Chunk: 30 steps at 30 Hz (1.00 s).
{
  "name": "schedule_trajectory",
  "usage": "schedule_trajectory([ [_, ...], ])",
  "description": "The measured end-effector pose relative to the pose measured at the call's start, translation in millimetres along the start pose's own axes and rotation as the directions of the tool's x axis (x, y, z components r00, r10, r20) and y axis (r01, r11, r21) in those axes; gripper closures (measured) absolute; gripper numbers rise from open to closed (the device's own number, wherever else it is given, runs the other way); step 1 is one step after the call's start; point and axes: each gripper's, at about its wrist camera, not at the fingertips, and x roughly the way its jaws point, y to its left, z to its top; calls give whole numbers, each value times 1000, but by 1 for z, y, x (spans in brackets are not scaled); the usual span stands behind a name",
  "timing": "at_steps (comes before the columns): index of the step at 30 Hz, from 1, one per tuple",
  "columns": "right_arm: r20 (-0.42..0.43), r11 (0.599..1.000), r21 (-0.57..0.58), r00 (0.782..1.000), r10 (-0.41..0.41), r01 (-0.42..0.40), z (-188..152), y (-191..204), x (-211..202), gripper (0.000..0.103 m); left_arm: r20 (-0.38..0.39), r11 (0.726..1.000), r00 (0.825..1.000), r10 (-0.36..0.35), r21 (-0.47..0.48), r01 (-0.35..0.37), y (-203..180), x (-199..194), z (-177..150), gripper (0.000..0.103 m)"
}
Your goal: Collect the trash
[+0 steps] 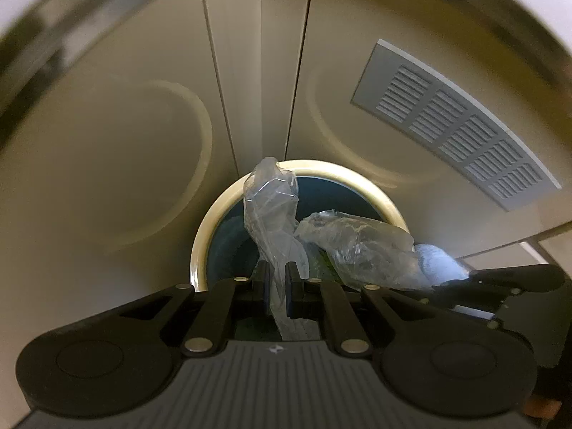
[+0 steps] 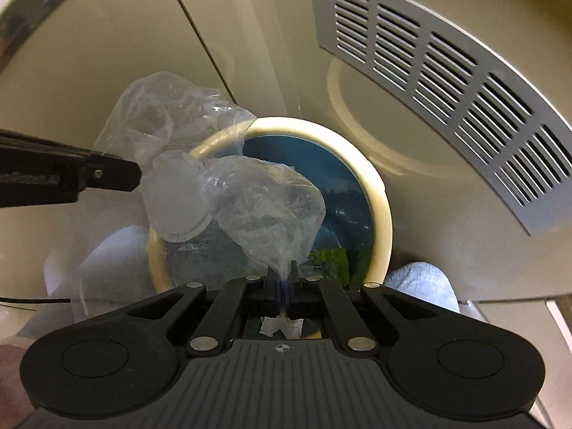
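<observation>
Left gripper (image 1: 278, 279): black, two-fingered, pointing steeply down, jaws nearly together, clamped on a strip of crumpled clear plastic film (image 1: 271, 207).
Film strip: rising between the fingers, upper end standing over the bin's rim.
Round cream-rimmed bin with dark blue liner (image 1: 202, 239): directly below the fingers, green scrap inside.
Second crumpled clear plastic wad (image 1: 357, 246): lying across the bin's right side, touching the strip.
Right gripper (image 1: 450, 283): black, entering from the right, tip at the wad's far end, jaw state unclear.
Beige cabinet doors (image 1: 125, 125): behind the bin.
Grey slotted vent panel (image 1: 454, 125): upper right, well apart from the bin.

bin (image 2: 380, 193) near rim hidden behind gripper, vent grille (image 2: 447, 82) cut off
</observation>
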Motion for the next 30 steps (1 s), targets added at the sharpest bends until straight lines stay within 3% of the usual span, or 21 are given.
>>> schedule_trajectory([
  [12,-56,998,-9,996,-69,69,6,-2,30,100,-109,1000,994,21,-21,-24,6,65,15,94],
  [13,-59,997,-1,995,-80,80,7,-3,31,99,-109,999,994,26,-23,-28,7,66,16,88],
  [15,-63,996,23,994,-89,91,7,-7,30,87,-112,999,993,27,-25,-30,10,65,18,59],
  [16,-58,995,37,994,-89,91,7,-9,28,70,-110,999,993,30,-33,-34,12,62,18,24],
  [17,-53,995,49,995,-88,91,6,-11,26,51,-102,998,994,37,-50,-42,13,58,19,0],
  [19,-49,994,65,996,-81,84,5,-13,18,42,-69,995,997,44,-90,-50,18,44,16,0],
  [23,-56,995,81,997,-50,55,-6,-10,0,41,-97,993,995,-4,-119,-8,24,24,9,0],
  [30,14,998,62,1000,-6,5,-23,-1,-58,40,-54,984,998,30,-176,-39,32,-27,-35,0],
])
